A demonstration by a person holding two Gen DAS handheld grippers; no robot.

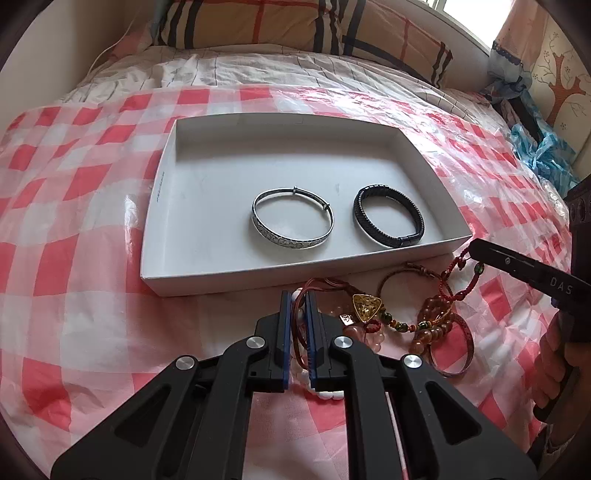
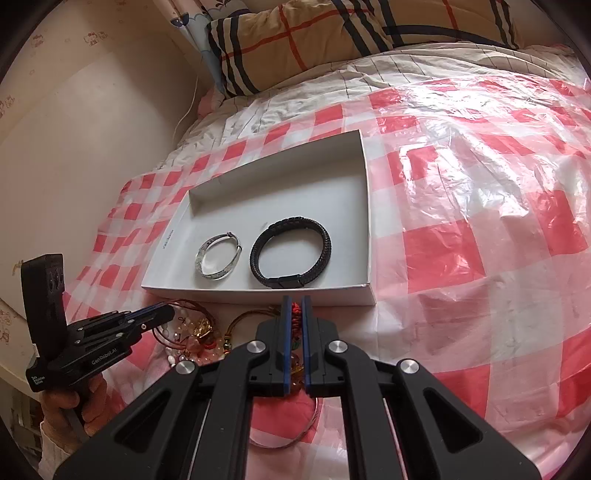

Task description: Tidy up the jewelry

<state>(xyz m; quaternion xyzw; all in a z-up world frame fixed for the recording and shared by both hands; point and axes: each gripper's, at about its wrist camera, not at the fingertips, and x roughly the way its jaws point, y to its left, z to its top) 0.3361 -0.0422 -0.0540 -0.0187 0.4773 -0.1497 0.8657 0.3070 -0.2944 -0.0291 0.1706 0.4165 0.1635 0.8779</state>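
Two bracelets lie flat on the floor of the white cardboard tray (image 1: 162, 206): a silver bangle (image 1: 293, 218) on the left and a black braided bracelet (image 1: 388, 216) on the right, near each other but not touching. The tray rests on a red-and-white checked plastic sheet (image 1: 74, 229) spread over the bed. A plaid pillow (image 1: 295, 26) lies at the head of the bed.

The remaining jewelry forms a tangled pile (image 1: 413, 314) on the sheet, just beside the tray's near wall. The pile includes amber-coloured beads, a gold triangular pendant, red and brown cords, white beads and a dark red bangle.

Left gripper (image 1: 298, 299): the jaws are drawn nearly together and pinch a brown-red cord loop (image 1: 297, 314) at the left edge of the pile. White beads show between and below the jaws; whether they belong to the same piece cannot be told.

Right gripper (image 2: 294, 304): the jaws are pressed nearly together and pinch a red knotted cord (image 2: 294, 314) at the right edge of the pile, close to the tray's near wall. In the left wrist view the cord runs from this gripper's tip down into the pile.

A hand (image 2: 70, 406) holds the left gripper's handle in the right wrist view.
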